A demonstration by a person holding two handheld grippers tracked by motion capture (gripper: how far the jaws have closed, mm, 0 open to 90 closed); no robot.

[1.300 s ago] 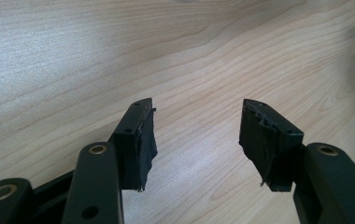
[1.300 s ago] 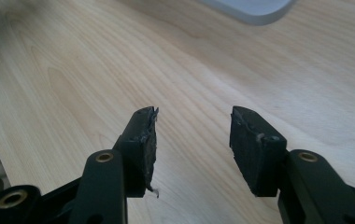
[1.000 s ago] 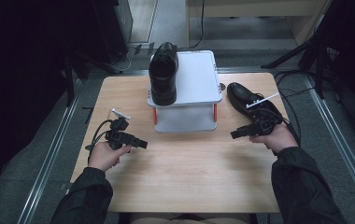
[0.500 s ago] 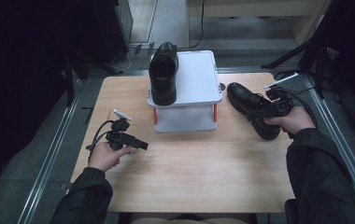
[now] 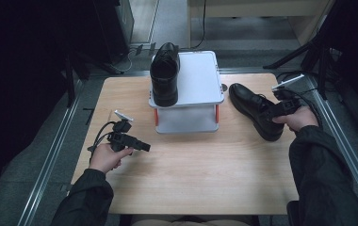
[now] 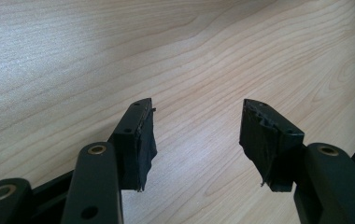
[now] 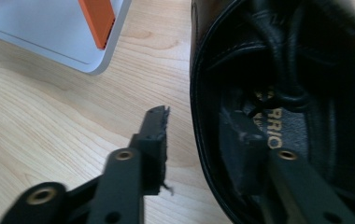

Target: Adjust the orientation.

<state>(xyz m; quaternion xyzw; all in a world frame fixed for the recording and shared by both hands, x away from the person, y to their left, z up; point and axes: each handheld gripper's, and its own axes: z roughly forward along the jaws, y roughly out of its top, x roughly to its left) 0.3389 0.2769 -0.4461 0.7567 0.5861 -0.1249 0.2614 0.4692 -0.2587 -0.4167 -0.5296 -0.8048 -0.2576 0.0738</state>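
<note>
Right gripper view: we see right gripper (image 7: 203, 140) straddling shoe (image 7: 306, 93) side wall, jaws just closing, not yet pinching; shoe runs diagonally toward white stand (image 5: 186, 94).

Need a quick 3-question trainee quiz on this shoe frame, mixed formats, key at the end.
1. True or false: the black leather shoe on the white two-tier rack lies on its side.
2. The right claw straddles what? A) the rack's orange post B) the side wall of the black leather shoe on the wooden table C) nothing
3. What is between the left claw's jaws?

Key: 1 false, it stands upright on its sole. 2 B, one jaw inside, one outside, a gap showing. 3 Nothing; bare wooden table beneath.
</note>
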